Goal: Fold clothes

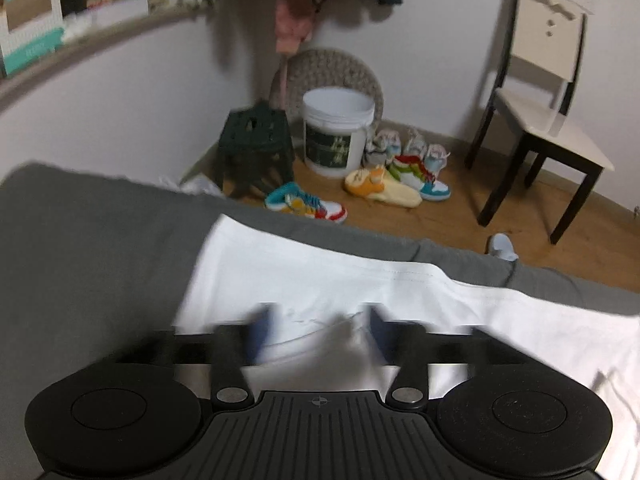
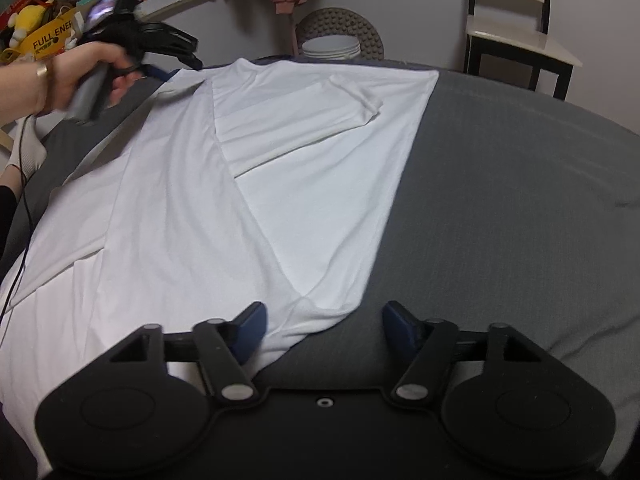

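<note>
Right wrist view: my right gripper (image 2: 322, 320) sits low at the near edge of the white T-shirt (image 2: 256, 184), its blue-padded fingers (image 2: 250, 328) spread wide apart with nothing clamped. The near corner of the shirt lies between them, closer to the left finger, which rests over the cloth; the right finger is over bare grey bedding. The shirt is spread flat on the grey bed (image 2: 500, 184), one side already folded inward so that a sleeve (image 2: 352, 96) lies across the body.

At the far left corner of the shirt I see my left gripper (image 2: 160, 70) held in a hand (image 2: 92, 76) with a bracelet at the wrist (motion blur is heavy there).

Left wrist view: the left gripper (image 1: 320, 322) hovers over the shirt (image 1: 320, 272) near its collar end, fingers apart, with white cloth bunched up between them; blur keeps me from telling whether they touch it.

Beyond the bed edge is a wooden floor (image 1: 460, 216) with several bright sneakers (image 1: 306, 204), a white bucket (image 1: 338, 132), a dark green stool (image 1: 254, 140) and a dark-legged chair with a pale seat (image 1: 548, 120) against a white wall. Clothes (image 1: 294, 12) hang on the wall above.
</note>
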Demonstrator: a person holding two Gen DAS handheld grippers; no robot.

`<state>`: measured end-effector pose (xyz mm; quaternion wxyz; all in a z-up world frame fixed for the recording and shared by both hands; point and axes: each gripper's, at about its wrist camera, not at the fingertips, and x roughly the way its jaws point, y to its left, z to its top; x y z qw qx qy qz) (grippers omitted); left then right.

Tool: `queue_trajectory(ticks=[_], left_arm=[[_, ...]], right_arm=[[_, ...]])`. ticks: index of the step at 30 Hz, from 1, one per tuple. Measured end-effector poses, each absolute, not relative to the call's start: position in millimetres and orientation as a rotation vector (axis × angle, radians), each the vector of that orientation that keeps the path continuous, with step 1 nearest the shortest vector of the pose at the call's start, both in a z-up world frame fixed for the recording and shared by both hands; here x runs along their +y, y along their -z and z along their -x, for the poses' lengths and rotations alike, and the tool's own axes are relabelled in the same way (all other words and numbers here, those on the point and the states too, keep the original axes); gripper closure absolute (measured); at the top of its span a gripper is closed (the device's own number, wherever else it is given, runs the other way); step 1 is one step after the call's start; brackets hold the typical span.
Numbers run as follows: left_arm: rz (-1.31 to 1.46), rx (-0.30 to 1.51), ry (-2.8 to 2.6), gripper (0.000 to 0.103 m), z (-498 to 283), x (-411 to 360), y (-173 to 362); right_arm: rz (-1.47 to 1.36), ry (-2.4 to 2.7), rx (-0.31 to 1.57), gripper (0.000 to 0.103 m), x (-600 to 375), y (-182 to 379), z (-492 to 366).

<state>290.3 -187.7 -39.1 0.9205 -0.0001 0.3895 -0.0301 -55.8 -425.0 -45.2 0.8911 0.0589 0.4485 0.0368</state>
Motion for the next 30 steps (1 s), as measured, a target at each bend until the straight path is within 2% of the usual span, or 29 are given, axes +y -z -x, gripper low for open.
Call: queue_trajectory(ticks=[3,7,11,13,14,16,23,25,27,28,30], left_arm=[[0.003,0.770,0.255,0.026,-237.8,-183.6,20.5],[-0.044,0.758,0.480,0.026,-137.4,-187.3,9.4],[-0.028,0.743,0.614,0.026,-38.2,-184.1,20.4],[0.032,0.780,0.676,0.026,-2.8,-185.0,32.9],[0.051,0.790,0.684,0.026,11.6,-186.8,38.7],[0.084,0.802,0.680,0.026,37.1,-189.1,49.9],[0.334,0.876,0.548,0.026,82.2,-177.9,75.2],[0.347,0.892,0.563,0.026,92.7,-181.9,81.7],[0.312,0.913,0.568,0.026,100.6,-192.8,88.9],[0.294,0.924,0.570,0.026,104.4,-198.5,92.5],[0.314,0.923,0.606,0.026,112.1,-202.3,97.3]], right_arm=[[-0.083,-0.086,0.884,0.043,-429.9,37.2,61.3],[-0.041,-0.133,0.831,0.054,-429.7,32.1,61.1],[-0.081,-0.231,0.825,0.064,-424.9,37.8,49.5],[-0.121,-0.261,0.841,0.075,-423.3,44.3,42.6],[-0.133,-0.264,0.859,0.092,-422.9,48.8,40.1],[-0.161,-0.246,0.870,0.099,-424.9,54.9,38.4],[-0.209,-0.201,0.880,0.100,-432.5,54.8,44.1],[-0.169,-0.216,0.877,0.097,-427.1,52.5,44.8],[-0.148,-0.174,0.861,0.070,-424.7,44.7,49.9],[-0.159,-0.168,0.853,0.066,-426.0,40.1,54.1],[-0.186,-0.173,0.833,0.065,-429.5,29.6,64.6]])
